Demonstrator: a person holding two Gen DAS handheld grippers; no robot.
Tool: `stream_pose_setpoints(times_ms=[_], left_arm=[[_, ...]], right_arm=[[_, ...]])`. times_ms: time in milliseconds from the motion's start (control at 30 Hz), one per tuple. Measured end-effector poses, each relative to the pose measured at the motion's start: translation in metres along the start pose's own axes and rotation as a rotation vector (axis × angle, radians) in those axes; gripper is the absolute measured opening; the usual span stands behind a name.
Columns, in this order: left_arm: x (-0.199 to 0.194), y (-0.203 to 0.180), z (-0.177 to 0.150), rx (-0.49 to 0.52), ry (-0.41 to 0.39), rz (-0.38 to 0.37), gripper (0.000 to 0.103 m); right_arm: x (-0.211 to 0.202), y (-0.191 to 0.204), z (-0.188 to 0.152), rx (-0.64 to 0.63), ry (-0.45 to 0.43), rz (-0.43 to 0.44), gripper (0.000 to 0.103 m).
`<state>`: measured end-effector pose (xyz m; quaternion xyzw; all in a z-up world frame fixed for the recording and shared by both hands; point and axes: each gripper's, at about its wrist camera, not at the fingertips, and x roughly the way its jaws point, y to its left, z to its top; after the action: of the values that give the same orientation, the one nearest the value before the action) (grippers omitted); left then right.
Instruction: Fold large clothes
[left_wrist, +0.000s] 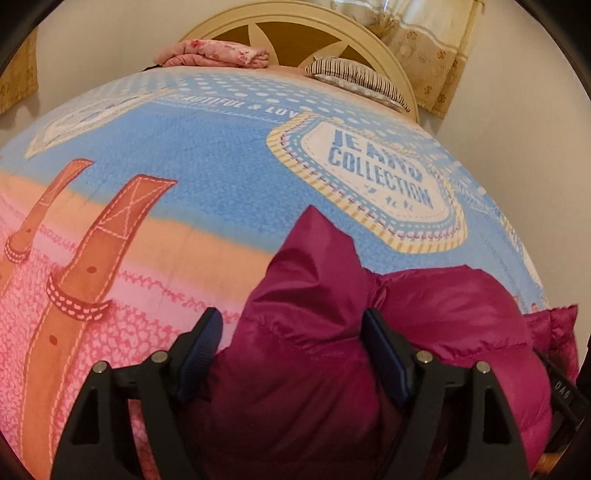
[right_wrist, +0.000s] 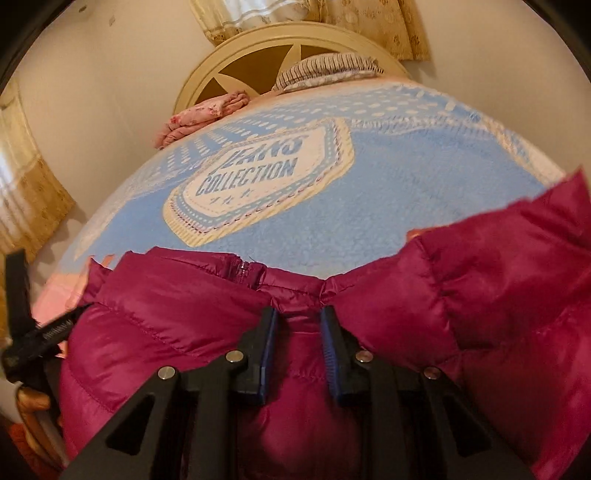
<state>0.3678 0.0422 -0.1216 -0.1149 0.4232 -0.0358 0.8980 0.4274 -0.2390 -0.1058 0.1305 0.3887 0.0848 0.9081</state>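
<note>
A: Checking grip. Left gripper (left_wrist: 293, 350): fingers spread wide, straddling a puffed bulge of the magenta down jacket (left_wrist: 332, 332), pads not visibly pressing in. Not calling that a hold.

B: Right gripper (right_wrist: 298, 347): fingers narrower, pinching a ridge of the jacket just below the zipper end (right_wrist: 245, 275). Looking like a real pinch, though only a thin fold of shell.

A: Jacket sitting bunched at the near edge of the bed, on the blue-and-pink blanket (left_wrist: 207, 184). One corner poking up toward the headboard (left_wrist: 295, 22).

B: Risks, judging from this: slick shell sliding out of the right pinch, thin fold only. Left closing on trapped air, grabbing nothing once the loft squashes.

A: Also lifting with one side held: dragging the jacket skewed, spoiling the fold line. Possibly snagging blanket pile along with it.

B: Folded pink cloth (left_wrist: 218, 53) and striped pillow (left_wrist: 354, 77) lying well apart, not interfering.
</note>
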Motion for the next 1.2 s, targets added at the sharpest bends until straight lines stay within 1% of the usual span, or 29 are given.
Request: stream_pose_setpoints(times_ms=[33,67,100,167,267,300,333,400,433,467,500,533,567,600,633,733,767,800,867,900,933,1000,1100,1133,1200], left_arm=[[0.002,-0.002,0.001,0.006,0.003,0.012,0.083],[0.003,-0.004,0.001,0.014,0.005,0.026,0.083],[0.006,-0.008,0.002,0.028,0.008,0.045,0.084],[0.009,-0.013,0.002,0.052,0.013,0.078,0.084],[0.011,-0.014,0.002,0.070,0.018,0.103,0.084],[0.011,-0.014,0.002,0.076,0.020,0.110,0.084],[0.011,-0.015,0.002,0.081,0.022,0.114,0.084],[0.011,-0.014,0.002,0.082,0.023,0.114,0.084],[0.011,-0.015,0.002,0.083,0.022,0.115,0.084],[0.011,-0.015,0.002,0.084,0.022,0.116,0.084],[0.011,-0.015,0.002,0.085,0.022,0.118,0.085],[0.011,-0.015,0.002,0.087,0.022,0.121,0.085],[0.011,-0.015,0.002,0.089,0.022,0.124,0.085],[0.011,-0.015,0.001,0.091,0.022,0.126,0.086],[0.011,-0.015,0.002,0.090,0.022,0.127,0.086],[0.011,-0.016,0.001,0.091,0.022,0.130,0.086],[0.013,-0.017,0.002,0.091,0.022,0.131,0.086],[0.013,-0.017,0.002,0.090,0.023,0.131,0.086],[0.013,-0.017,0.002,0.091,0.024,0.132,0.086],[0.013,-0.017,0.002,0.092,0.024,0.133,0.086],[0.013,-0.017,0.002,0.092,0.024,0.133,0.086],[0.013,-0.017,0.002,0.091,0.028,0.127,0.086],[0.010,-0.018,0.005,0.108,0.047,0.112,0.085],[0.004,-0.017,0.006,0.119,0.049,0.103,0.084],[-0.013,-0.018,0.006,0.139,0.027,0.093,0.084]], right_arm=[[0.002,-0.008,0.001,0.034,0.004,0.038,0.023],[0.005,-0.015,0.002,0.071,0.006,0.075,0.021],[0.007,-0.024,0.002,0.113,0.009,0.099,0.013],[0.007,-0.034,0.002,0.173,0.015,0.126,0.007],[0.005,-0.034,0.003,0.186,0.027,0.131,0.006],[0.002,-0.033,0.006,0.189,0.037,0.129,0.006],[-0.008,-0.035,0.009,0.190,0.025,0.122,0.006],[-0.032,-0.041,0.015,0.181,-0.042,0.075,0.006],[-0.050,-0.046,0.017,0.158,-0.090,0.002,0.007],[-0.061,-0.051,0.017,0.136,-0.114,-0.082,0.008],[-0.064,-0.058,0.016,0.114,-0.103,-0.177,0.010],[-0.060,-0.065,0.012,0.112,-0.068,-0.220,0.010],[-0.054,-0.074,0.007,0.133,-0.040,-0.216,0.009],[-0.050,-0.081,0.003,0.159,-0.032,-0.196,0.009],[-0.047,-0.089,-0.001,0.192,-0.041,-0.172,0.008],[-0.042,-0.101,-0.005,0.237,-0.057,-0.111,0.007],[-0.042,-0.111,-0.007,0.276,-0.063,-0.060,0.006],[-0.042,-0.123,-0.009,0.333,-0.070,-0.004,0.000],[-0.039,-0.144,-0.015,0.444,-0.083,0.082,0.000],[-0.040,-0.145,-0.015,0.454,-0.083,0.088,0.000],[-0.040,-0.142,-0.015,0.445,-0.080,0.074,0.000],[-0.042,-0.129,-0.011,0.393,-0.065,0.009,0.000],[-0.052,-0.120,-0.003,0.368,-0.032,-0.033,0.000],[-0.064,-0.117,0.000,0.351,-0.048,-0.059,0.000],[-0.099,-0.104,0.004,0.284,-0.126,-0.073,0.002]])
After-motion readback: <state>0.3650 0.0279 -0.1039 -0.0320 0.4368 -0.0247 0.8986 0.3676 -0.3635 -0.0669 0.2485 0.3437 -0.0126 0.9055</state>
